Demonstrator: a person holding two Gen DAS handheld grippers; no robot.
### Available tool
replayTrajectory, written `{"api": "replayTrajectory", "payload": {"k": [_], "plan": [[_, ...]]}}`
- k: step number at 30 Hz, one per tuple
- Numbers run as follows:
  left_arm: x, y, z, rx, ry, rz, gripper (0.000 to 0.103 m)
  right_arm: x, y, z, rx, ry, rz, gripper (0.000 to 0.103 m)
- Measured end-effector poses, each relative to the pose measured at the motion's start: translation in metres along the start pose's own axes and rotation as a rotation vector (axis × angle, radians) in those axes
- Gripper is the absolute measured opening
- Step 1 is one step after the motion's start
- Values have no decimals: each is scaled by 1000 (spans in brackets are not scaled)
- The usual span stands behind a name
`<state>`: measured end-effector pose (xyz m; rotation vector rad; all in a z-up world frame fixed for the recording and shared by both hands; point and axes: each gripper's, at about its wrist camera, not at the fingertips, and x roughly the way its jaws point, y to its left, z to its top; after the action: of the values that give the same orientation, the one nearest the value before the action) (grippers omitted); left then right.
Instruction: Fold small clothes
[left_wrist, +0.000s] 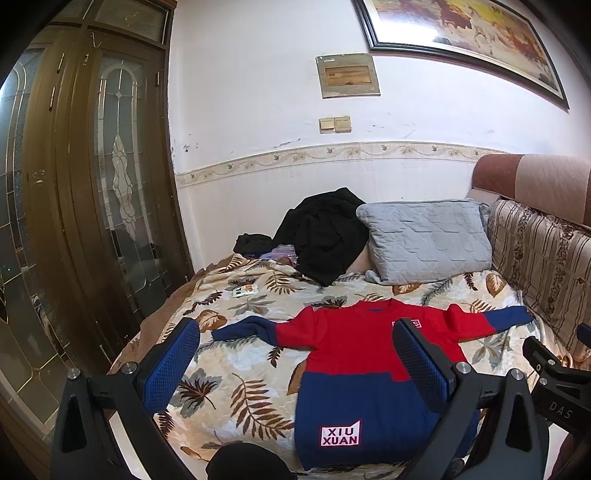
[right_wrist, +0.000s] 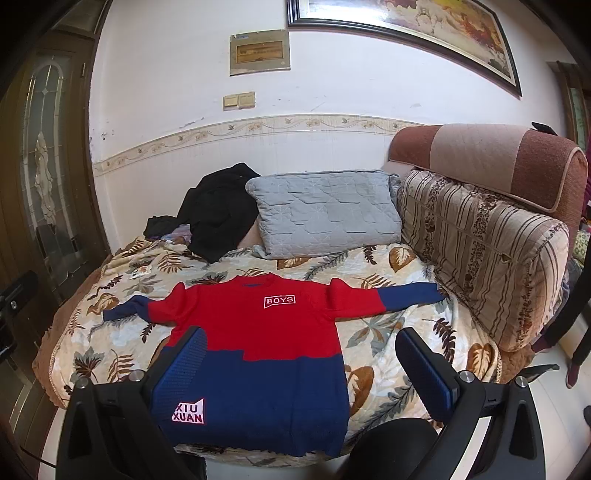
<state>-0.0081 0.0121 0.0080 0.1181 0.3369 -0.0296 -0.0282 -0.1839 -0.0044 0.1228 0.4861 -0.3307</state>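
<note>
Both grippers are wide open and hold nothing. On the left gripper (left_wrist: 295, 365) the blue pads (left_wrist: 171, 365) stand far apart, up in the air near the front edge of the bed (left_wrist: 221, 406). On the right gripper (right_wrist: 301, 369) the pads (right_wrist: 424, 373) are spread the same way, and it hangs over the front of the bed too. A small sweater (right_wrist: 258, 332) lies flat on the bed, front side up. Its top half is red and its bottom half is blue. Both sleeves are stretched out to the sides, and the ends of the sleeves are blue. A white tag that says BOYS (right_wrist: 280, 301) sits on the chest. A patch that says XIU XUAN (left_wrist: 340, 435) sits near the bottom hem. The hem is close to the front edge of the bed, and the neck points toward the wall. The bed has a blanket with leaves on it. A gray pillow (right_wrist: 325, 214) leans at the back. A heap of black clothes (right_wrist: 218, 218) lies just beside the pillow. A striped cushion (right_wrist: 480, 258) stands along the right side, near the end of one sleeve.
</note>
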Motion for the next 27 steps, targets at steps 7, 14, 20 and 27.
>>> {"api": "replayTrajectory", "payload": {"k": [7,14,20,27], "plan": [[1,2,1,-1,2,0,103,1,1,-1,1,8,6,103],[6,2,1,-3,10,1,103,3,2,-1,0,12,6,103],[8,3,-1,-3,11,3,103,6,-1,-2,1,16,8,103],[10,3,-2,-1,11,8,103,7,0,-3,3,19,9,103]]}}
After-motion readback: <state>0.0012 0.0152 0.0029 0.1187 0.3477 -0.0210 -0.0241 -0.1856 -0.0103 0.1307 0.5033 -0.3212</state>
